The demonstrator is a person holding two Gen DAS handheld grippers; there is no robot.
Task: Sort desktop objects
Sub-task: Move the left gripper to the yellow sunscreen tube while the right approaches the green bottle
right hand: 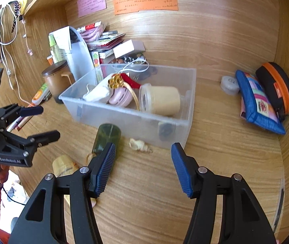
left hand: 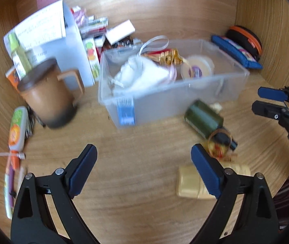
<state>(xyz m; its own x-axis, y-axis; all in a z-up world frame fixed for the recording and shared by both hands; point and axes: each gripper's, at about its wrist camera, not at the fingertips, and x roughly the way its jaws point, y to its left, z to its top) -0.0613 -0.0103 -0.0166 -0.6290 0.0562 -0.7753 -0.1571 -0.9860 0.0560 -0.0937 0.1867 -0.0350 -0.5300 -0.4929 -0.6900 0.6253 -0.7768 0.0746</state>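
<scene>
Both grippers' fingers (left hand: 207, 174) spread, empty; green bottle (right hand: 107, 138) partly hidden (left view blurred).

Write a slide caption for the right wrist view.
Open right gripper hovers over desk near green bottle and clear bin.

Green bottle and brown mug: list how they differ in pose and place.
The green bottle lies on its side; the brown mug stands upright. The bottle is in front of the clear bin, the mug beside the bin's left end. The mug has a handle and dark lid. Both rest on the wooden desk.
</scene>
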